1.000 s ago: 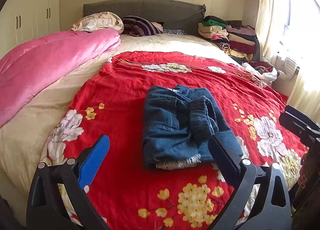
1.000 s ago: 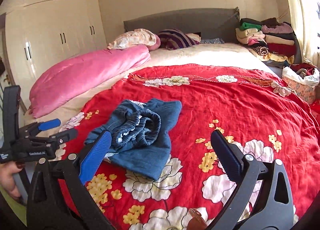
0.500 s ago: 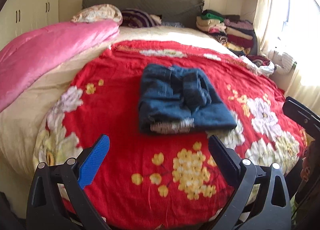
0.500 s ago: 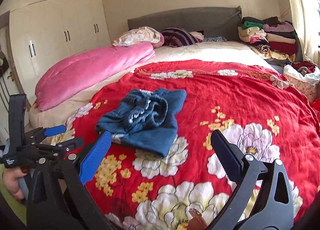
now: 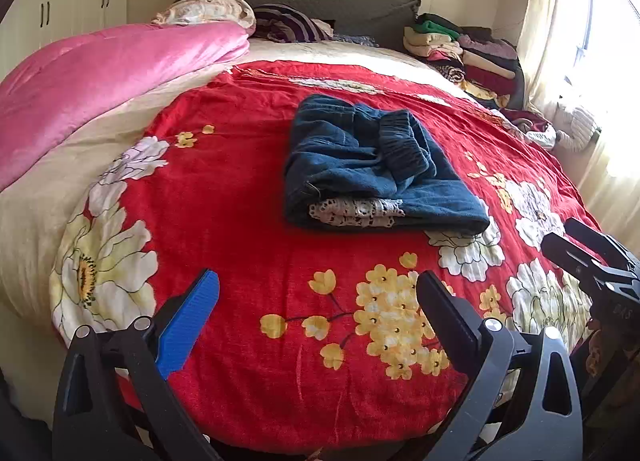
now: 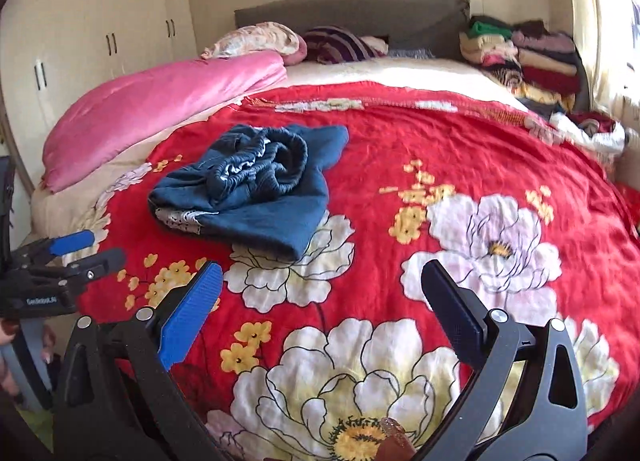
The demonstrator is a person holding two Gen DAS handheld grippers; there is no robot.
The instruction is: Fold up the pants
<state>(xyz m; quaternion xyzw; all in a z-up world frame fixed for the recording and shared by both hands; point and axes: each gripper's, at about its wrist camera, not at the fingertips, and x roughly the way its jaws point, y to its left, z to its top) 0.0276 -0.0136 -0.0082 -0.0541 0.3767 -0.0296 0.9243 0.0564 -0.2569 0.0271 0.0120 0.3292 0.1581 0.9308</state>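
While both tongs gape empty, folded pants (image 5: 372,177) lie well ahead.

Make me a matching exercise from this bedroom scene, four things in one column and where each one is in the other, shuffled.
Things:
1. pants
2. pink quilt
3. clothes stack
4. wardrobe

Places:
A. against the wall, left of the bed
B. along the bed's left side
C. far right corner of the bed, by the headboard
D. folded, middle of the red blanket

Pairs: 1-D, 2-B, 3-C, 4-A
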